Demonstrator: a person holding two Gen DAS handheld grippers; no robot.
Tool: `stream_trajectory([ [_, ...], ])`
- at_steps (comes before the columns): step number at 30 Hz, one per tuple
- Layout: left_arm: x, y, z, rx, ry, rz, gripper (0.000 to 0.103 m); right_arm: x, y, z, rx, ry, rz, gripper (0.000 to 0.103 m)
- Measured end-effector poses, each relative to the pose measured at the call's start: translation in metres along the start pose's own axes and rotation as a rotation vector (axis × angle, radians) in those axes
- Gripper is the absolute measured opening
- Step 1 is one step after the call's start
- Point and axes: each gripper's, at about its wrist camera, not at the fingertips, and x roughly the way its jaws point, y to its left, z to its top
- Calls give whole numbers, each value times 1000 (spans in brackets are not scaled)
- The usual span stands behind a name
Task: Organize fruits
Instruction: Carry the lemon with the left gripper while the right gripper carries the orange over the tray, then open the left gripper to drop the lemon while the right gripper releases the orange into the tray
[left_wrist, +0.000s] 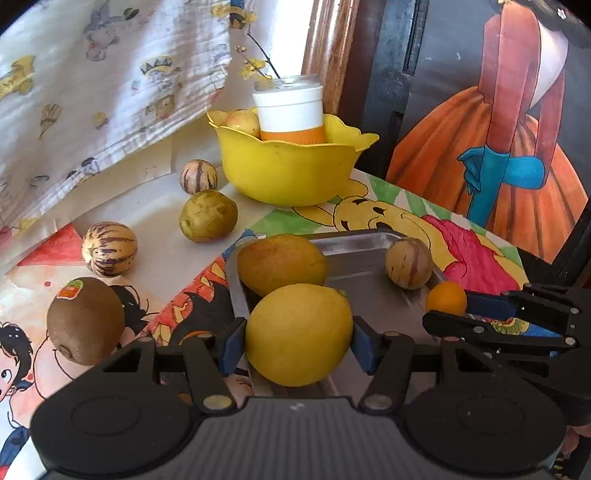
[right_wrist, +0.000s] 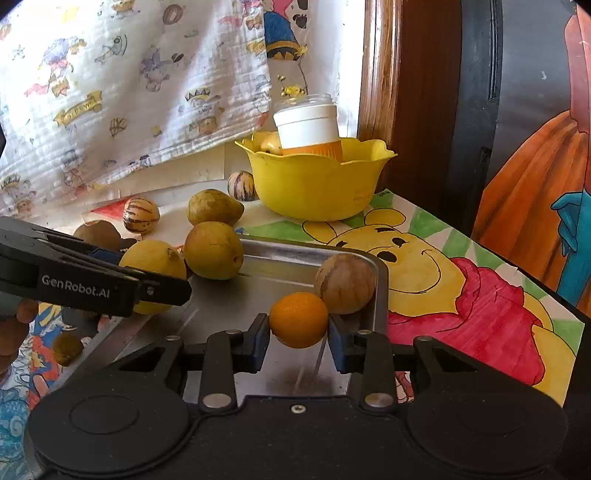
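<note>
While left hand-held gripper (left_wrist: 298, 341) clamps lemon (left_wrist: 298, 334), right (right_wrist: 299, 338) pinches orange (right_wrist: 299, 319).

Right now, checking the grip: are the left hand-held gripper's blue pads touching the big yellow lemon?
Touching: the left wrist view shows both pads pressed against the lemon.

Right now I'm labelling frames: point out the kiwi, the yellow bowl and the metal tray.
kiwi (left_wrist: 85, 320), left wrist view, brown side.
yellow bowl (left_wrist: 288, 173), left wrist view, outer wall.
metal tray (right_wrist: 236, 302), right wrist view, bare floor.
</note>
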Motion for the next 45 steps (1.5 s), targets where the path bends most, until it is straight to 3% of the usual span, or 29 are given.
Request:
stream_trajectory([
  [25,10,-11,-4,70,27,17,65,12,1,-5,-15,74,-32,37],
  [28,10,-12,-4,81,27,15,65,8,1,-5,-7,65,-27,43],
  [36,-9,-3,-1,18,5,1,78,-17,11,-3,-13,56,-37,55],
  [41,-48,9,2,-49,-29,4,86,-60,24,3,-14,19,-38,69],
  [45,-96,18,3,-82,-71,3,100,-106,35,8,-8,-13,-31,81],
])
